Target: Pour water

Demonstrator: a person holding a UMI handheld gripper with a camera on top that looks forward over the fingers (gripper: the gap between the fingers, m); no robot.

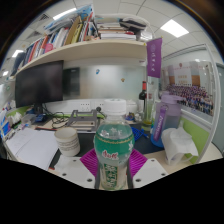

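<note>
The gripper (113, 172) clamped its fingers on a green-labelled bottle (113, 152); a white cup (67, 140) stood left of the bottle; a monitor (40, 86) sat beyond it.

Your gripper (113, 172) has a clear bottle (113, 155) upright between its fingers, green label facing you, cap on, above the desk.
</note>
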